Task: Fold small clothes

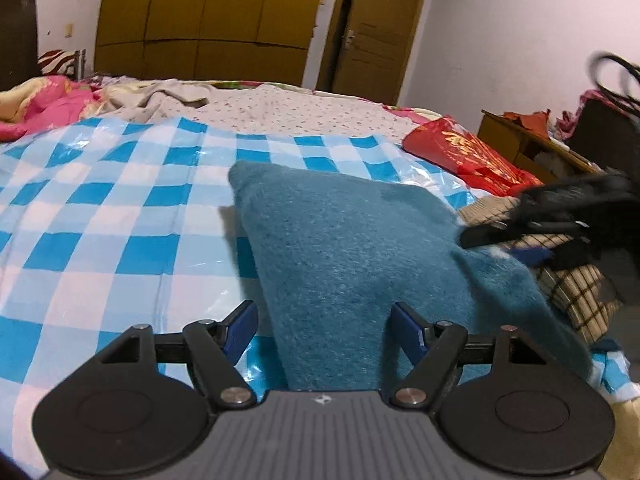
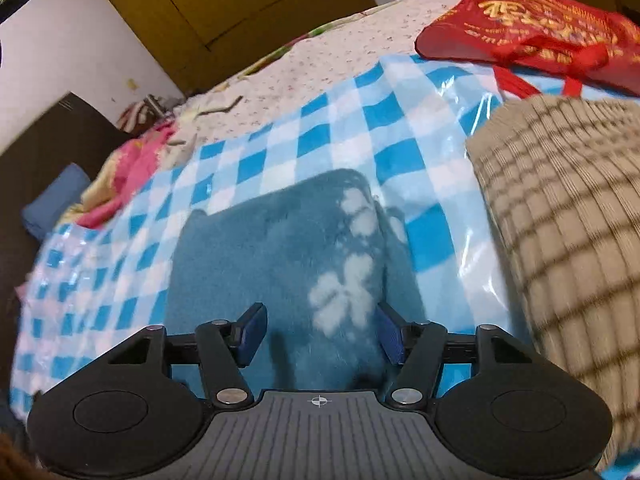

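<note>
Left wrist view first: my left gripper (image 1: pixel 324 332) has its jaws spread apart, nothing clamped, blue pads either side of the near end of the teal garment (image 1: pixel 344 248). That fuzzy piece lies on the blue-and-white checked sheet (image 1: pixel 120 200) covering the bed (image 1: pixel 304 108), its long axis running away from me toward a far corner at upper left, the near part spreading wide. At the right edge I see my right gripper (image 1: pixel 516 236), blurred, over the garment's right corner; beside it a beige checked garment (image 1: pixel 576 292) and, further back, a red bag (image 1: pixel 468 152).

Right wrist view now: right gripper (image 2: pixel 318 332) stands open, pads clear of the cloth. The teal garment (image 2: pixel 260 256) sits straight ahead below the jaws, pale flower shapes along its right side, lengthwise away from me. The beige checked garment (image 2: pixel 560 220) bulks up on the right, the red bag (image 2: pixel 532 28) behind it.
</note>
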A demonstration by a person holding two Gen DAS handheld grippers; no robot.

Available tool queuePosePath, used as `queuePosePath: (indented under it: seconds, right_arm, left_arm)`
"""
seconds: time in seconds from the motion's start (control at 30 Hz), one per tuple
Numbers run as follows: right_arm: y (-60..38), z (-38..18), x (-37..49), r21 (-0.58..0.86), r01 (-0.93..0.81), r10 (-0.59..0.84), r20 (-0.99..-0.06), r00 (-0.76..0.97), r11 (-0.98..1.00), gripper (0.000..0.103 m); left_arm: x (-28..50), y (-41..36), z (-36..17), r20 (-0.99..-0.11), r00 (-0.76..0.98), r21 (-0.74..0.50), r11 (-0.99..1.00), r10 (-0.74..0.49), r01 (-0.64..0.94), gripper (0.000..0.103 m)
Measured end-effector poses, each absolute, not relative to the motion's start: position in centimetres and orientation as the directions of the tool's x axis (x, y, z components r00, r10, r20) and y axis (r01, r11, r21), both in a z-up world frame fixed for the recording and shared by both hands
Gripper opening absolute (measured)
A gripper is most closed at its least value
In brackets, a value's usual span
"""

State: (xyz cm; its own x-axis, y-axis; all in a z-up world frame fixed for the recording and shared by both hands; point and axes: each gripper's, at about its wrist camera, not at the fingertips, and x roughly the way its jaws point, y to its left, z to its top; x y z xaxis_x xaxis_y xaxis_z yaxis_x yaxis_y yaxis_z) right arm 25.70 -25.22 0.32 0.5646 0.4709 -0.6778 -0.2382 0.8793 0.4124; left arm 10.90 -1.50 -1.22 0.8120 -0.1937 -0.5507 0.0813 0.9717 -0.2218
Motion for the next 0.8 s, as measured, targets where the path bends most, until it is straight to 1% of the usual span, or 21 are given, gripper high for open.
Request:
queuePosePath:
  seconds: [0.03,0.07,0.1,0.17,0.2,0.27,0.33,0.37,0.43,0.47,0.5,0.57,0.6,0.63,0.7,0.77,0.8]
  right_arm:
    - [-24.6,0.1,26.3,0.382,-0.244,0.451,-0.693,0.562,0.891,0.057]
    - [-24.2,-0.3,26.7,0.362,-0.235,0.430,-0.716,0.550,0.902,0.043]
    - [-24.1,-0.6,27.1,0.373,-0.228,0.436,-0.729,0.528,0.899,0.031]
    - [-24.6,0.6,27.2,0.404,-0.236,0.466,-0.714,0.522,0.884,0.020]
    - [-25.0,1.6,27.0,0.406,-0.255,0.478,-0.692,0.541,0.877,0.017]
    - [-25.9,2.3,27.1,0.407,-0.257,0.478,-0.677,0.560,0.877,0.016]
    - [-25.8,0.0,28.1,0.382,-0.204,0.429,-0.728,0.534,0.901,0.016]
    - [-25.6,-1.0,28.2,0.369,-0.205,0.420,-0.737,0.530,0.906,0.016]
    - [-25.9,-1.5,27.6,0.395,-0.186,0.429,-0.718,0.548,0.899,0.017]
    - [-26.1,-1.5,27.4,0.412,-0.174,0.436,-0.713,0.549,0.894,0.018]
    - [-26.4,-1.4,27.2,0.420,-0.166,0.437,-0.712,0.550,0.892,0.023]
    - [-26.8,-1.0,26.9,0.425,-0.166,0.441,-0.708,0.551,0.890,0.026]
    - [-27.0,-0.6,26.7,0.432,-0.164,0.444,-0.701,0.557,0.887,0.034]
    - [-27.2,-0.2,26.5,0.430,-0.163,0.442,-0.697,0.565,0.888,0.037]
    - [-26.9,0.4,26.3,0.383,-0.177,0.409,-0.697,0.589,0.907,0.055]
    - [-26.4,0.1,26.3,0.345,-0.200,0.394,-0.709,0.586,0.917,0.065]
    - [-26.3,-0.4,26.5,0.348,-0.207,0.402,-0.717,0.569,0.914,0.068]
  left_arm:
    - [10.9,-1.7,-1.3,-0.552,0.809,-0.224,0.971,-0.201,0.088,0.084]
    - [11.0,-2.0,-1.4,-0.556,0.804,-0.229,0.969,-0.211,0.096,0.084]
    - [11.0,-2.2,-1.4,-0.561,0.798,-0.232,0.967,-0.221,0.105,0.083]
    - [10.7,-2.9,-1.3,-0.558,0.800,-0.211,0.970,-0.221,0.121,0.083]
    - [10.4,-3.2,-1.1,-0.550,0.805,-0.200,0.971,-0.222,0.131,0.083]
    - [10.3,-3.6,-1.1,-0.538,0.810,-0.190,0.970,-0.234,0.153,0.083]
    - [10.7,-4.1,-1.4,-0.552,0.802,-0.172,0.972,-0.228,0.158,0.084]
    - [10.6,-4.4,-1.5,-0.557,0.801,-0.151,0.975,-0.222,0.165,0.084]
    - [10.4,-4.4,-1.7,-0.561,0.799,-0.132,0.977,-0.215,0.171,0.084]
    - [10.3,-4.2,-1.8,-0.566,0.794,-0.147,0.975,-0.221,0.167,0.084]
    - [10.3,-3.8,-1.8,-0.570,0.788,-0.173,0.972,-0.232,0.161,0.084]
    - [10.2,-3.1,-1.6,-0.570,0.786,-0.210,0.967,-0.241,0.144,0.084]
    - [10.1,-2.9,-1.4,-0.565,0.791,-0.212,0.968,-0.233,0.134,0.084]
    - [10.0,-2.6,-1.3,-0.562,0.797,-0.210,0.970,-0.221,0.121,0.084]
    - [10.0,-2.2,-1.3,-0.563,0.798,-0.228,0.969,-0.215,0.100,0.084]
    - [10.3,-1.7,-1.5,-0.574,0.786,-0.266,0.960,-0.228,0.084,0.085]
    - [10.4,-1.5,-1.6,-0.580,0.780,-0.285,0.955,-0.238,0.080,0.085]
